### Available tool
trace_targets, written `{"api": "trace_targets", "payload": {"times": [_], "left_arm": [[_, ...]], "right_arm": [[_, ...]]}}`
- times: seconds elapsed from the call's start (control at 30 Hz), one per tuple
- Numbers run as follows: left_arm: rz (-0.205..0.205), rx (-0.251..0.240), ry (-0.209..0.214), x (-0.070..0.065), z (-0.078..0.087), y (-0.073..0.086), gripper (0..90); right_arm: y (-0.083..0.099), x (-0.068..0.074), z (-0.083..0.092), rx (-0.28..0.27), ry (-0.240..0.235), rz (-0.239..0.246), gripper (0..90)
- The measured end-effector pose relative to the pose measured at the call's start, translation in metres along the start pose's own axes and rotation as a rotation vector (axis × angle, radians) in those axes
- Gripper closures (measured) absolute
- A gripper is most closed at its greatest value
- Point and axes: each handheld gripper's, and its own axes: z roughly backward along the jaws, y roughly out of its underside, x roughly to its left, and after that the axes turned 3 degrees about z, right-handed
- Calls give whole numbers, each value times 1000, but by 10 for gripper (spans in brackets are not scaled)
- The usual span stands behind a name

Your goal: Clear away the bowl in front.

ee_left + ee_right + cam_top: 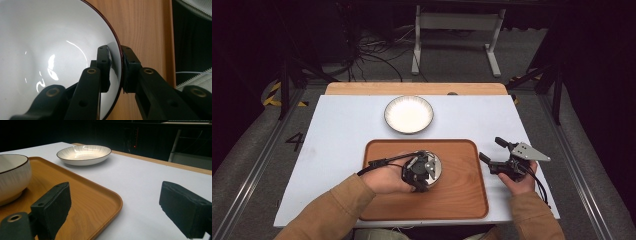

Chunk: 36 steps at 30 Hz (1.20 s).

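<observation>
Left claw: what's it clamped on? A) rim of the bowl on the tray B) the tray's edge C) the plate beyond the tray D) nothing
A: in the left gripper view the left claw pinches the bowl by its rim, one pad inside and one outside, over the wooden tray.

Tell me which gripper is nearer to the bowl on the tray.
Left. The left gripper is clamped on the bowl rim, one jaw inside, one outside. The right gripper hangs open off the tray's right edge, over the table.
</observation>
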Motion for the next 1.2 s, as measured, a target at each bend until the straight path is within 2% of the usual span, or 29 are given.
{"api": "trace_targets", "payload": {"times": [0.2, 0.27, 0.33, 0.37, 0.47, 0.6, 0.7, 0.83, 0.93, 1.2], "left_arm": [[2, -10, -2, -1, -1, 0, 781], [1, -19, 7, -1, -2, 0, 733], [12, -29, 10, -1, -3, 0, 668], [31, -36, 1, -3, -3, 0, 616], [30, -53, -3, -4, -1, 0, 431], [46, -89, -9, -5, 2, 0, 318], [74, -138, -3, -5, 7, 1, 300], [84, -172, -5, -4, 12, 3, 287], [96, -213, 10, -4, 16, 6, 278], [157, -309, -30, -2, 29, 17, 267]], "right_arm": [[0, 0, 0, 0, 0, -2, 110], [0, 0, 0, 0, 0, -1, 110], [0, 0, 0, 1, 0, 0, 109], [0, 0, 0, 0, -1, 0, 109], [0, 0, 0, 0, -1, -1, 110], [0, 0, 0, 0, -1, 0, 110], [0, 0, 0, 0, -1, -2, 109], [0, 0, 0, -1, -1, -1, 109], [0, 0, 0, -1, -1, -2, 109], [0, -1, 0, -2, -7, -6, 110]]}}
